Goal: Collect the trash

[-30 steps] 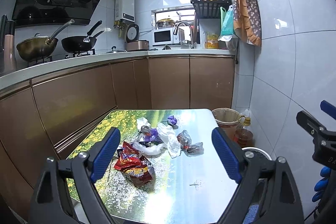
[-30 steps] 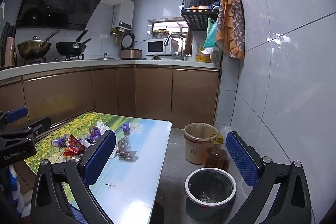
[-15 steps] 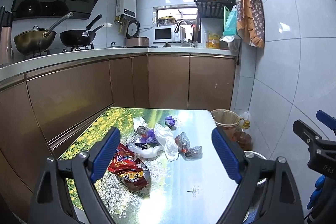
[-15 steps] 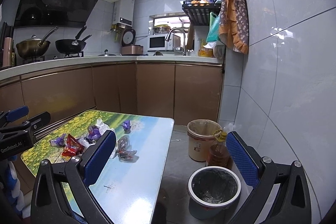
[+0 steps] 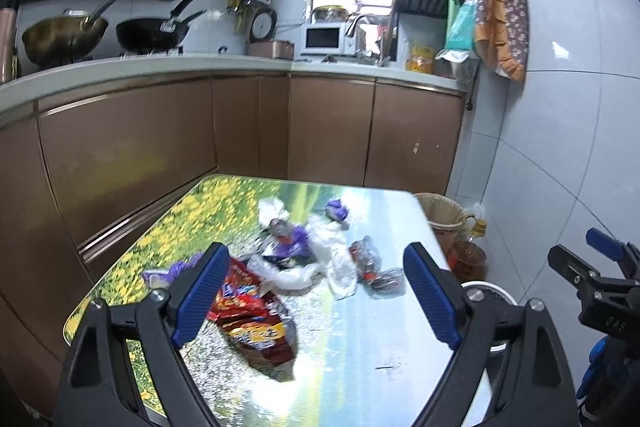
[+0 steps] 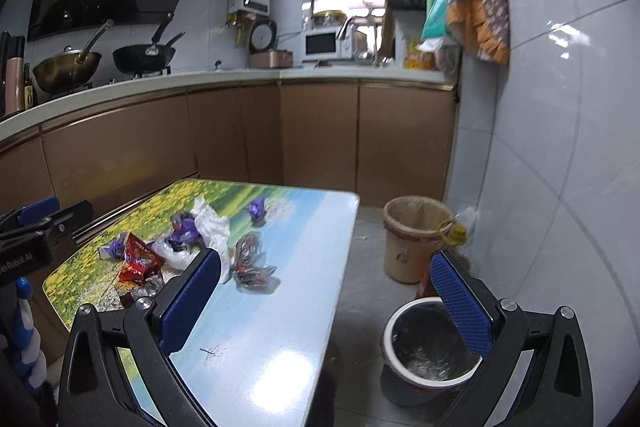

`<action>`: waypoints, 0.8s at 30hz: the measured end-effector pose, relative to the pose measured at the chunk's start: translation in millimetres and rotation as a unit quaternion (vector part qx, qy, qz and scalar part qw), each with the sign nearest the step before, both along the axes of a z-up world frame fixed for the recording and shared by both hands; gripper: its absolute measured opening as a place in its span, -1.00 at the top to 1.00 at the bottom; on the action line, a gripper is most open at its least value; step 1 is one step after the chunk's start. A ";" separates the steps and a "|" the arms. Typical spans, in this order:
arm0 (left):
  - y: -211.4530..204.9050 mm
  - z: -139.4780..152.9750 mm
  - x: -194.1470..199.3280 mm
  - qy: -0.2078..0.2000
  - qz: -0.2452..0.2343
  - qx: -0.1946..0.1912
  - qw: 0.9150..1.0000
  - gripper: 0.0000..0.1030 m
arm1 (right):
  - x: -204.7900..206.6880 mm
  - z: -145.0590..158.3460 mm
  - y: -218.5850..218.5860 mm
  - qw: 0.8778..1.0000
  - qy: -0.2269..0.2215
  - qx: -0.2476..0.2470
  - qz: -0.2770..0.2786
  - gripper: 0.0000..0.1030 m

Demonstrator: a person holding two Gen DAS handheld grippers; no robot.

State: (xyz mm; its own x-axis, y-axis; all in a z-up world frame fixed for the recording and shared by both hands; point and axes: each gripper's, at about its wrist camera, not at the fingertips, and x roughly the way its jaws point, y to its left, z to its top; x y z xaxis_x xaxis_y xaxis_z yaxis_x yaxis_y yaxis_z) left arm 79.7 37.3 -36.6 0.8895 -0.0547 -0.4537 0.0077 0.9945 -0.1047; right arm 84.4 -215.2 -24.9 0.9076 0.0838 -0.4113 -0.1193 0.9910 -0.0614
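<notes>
In the left wrist view, the left gripper (image 5: 316, 297) stands wide and empty at the bottom of the frame. The trash pile lies on the table (image 5: 360, 355) between and just above its fingers, with the red snack bag (image 5: 250, 319) beside the left finger.

In the right wrist view, the right gripper (image 6: 326, 301) is also wide and empty. The trash sits left of centre, the crumpled clear wrapper (image 6: 252, 267) near its left finger, and the lined bin (image 6: 428, 343) lies at lower right behind its right finger.

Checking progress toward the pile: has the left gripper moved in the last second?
Yes. The left gripper has tipped downward: the red snack bag and table sit nearer its jaws.
</notes>
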 end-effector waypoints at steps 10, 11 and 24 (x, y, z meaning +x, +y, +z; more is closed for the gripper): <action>56.8 -49.4 19.0 0.081 0.004 -0.016 0.997 -0.71 | 72.6 -53.9 27.0 0.993 0.094 0.017 0.073 -0.99; 60.3 -57.6 22.6 0.098 0.004 -0.018 0.995 -0.70 | 79.2 -59.0 30.2 0.991 0.102 0.018 0.080 -0.99; 49.0 -109.7 92.7 0.148 -0.011 -0.050 0.988 -0.69 | 177.0 -109.4 87.8 0.968 0.184 -0.003 0.169 -0.85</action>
State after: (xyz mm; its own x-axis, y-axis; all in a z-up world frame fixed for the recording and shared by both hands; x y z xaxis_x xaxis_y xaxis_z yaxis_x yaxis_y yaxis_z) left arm 172.4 86.3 -146.3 0.7170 -0.1305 -0.6848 -0.0165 0.9789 -0.2038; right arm 261.4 -127.4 -134.3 0.6211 0.3475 -0.7025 -0.4522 0.8910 0.0409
